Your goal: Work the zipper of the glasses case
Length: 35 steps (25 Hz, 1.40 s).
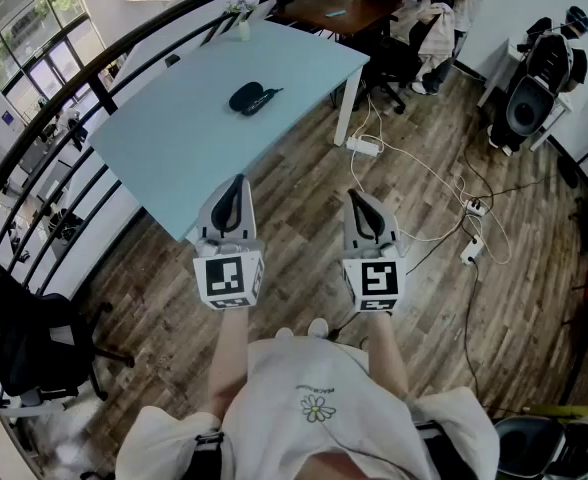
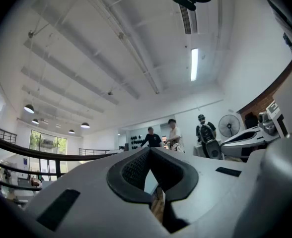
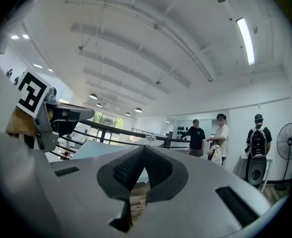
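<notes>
We hold the left gripper (image 1: 236,182) and right gripper (image 1: 358,198) pressed together, both empty. The glasses case (image 1: 252,98) lies on the table (image 1: 164,143), well ahead. Its long axis slants up-right. The left gripper is nearer.

Glasses case (image 1: 250,98) black; table (image 1: 164,148) pale blue; floor (image 1: 304,183) brown planks; shirt (image 1: 294,378) white, daisy motif.

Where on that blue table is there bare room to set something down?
Most of the blue table is bare: the whole near half, from the glasses case down to its near corner. The far corner holds a small vase of flowers. The floor right of the table is crowded with power strips and their cords.
</notes>
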Available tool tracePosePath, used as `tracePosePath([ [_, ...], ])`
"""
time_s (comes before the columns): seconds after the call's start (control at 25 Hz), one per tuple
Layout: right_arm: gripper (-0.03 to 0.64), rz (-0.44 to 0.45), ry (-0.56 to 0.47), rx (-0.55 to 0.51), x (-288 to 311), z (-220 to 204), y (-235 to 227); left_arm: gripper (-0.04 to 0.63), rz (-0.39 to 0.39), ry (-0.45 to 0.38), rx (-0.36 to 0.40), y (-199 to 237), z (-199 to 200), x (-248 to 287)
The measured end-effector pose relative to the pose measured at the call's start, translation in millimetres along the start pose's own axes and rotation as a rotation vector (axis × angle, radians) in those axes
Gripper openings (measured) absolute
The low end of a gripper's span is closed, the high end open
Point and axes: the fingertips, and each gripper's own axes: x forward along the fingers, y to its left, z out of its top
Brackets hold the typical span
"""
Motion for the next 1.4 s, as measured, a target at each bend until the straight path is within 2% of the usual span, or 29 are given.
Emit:
tracePosePath([
  [0.44,0.008,0.026,-0.005,0.003,13,-1,2,0.015,0.010,0.000,-0.001,5,-1,10],
  [0.6,0.008,0.034,-0.040,0.016,22,-1,-7,0.015,0.012,-0.004,-0.008,3,-4,24],
  [0.8,0.008,0.068,-0.060,-0.085,32,-8,-13,0.014,0.021,-0.014,-0.013,-2,-9,39],
  [0.96,0.008,0.079,-0.034,-0.050,38,-23,-22,0.014,0.028,-0.017,-0.020,-9,-15,48],
  [1.12,0.008,0.093,-0.033,-0.018,49,-29,-34,0.015,0.049,-0.017,-0.026,-5,-21,66],
  [1.4,0.008,0.114,-0.074,-0.080,92,-26,-56,0.014,0.072,-0.066,-0.037,14,-28,120],
])
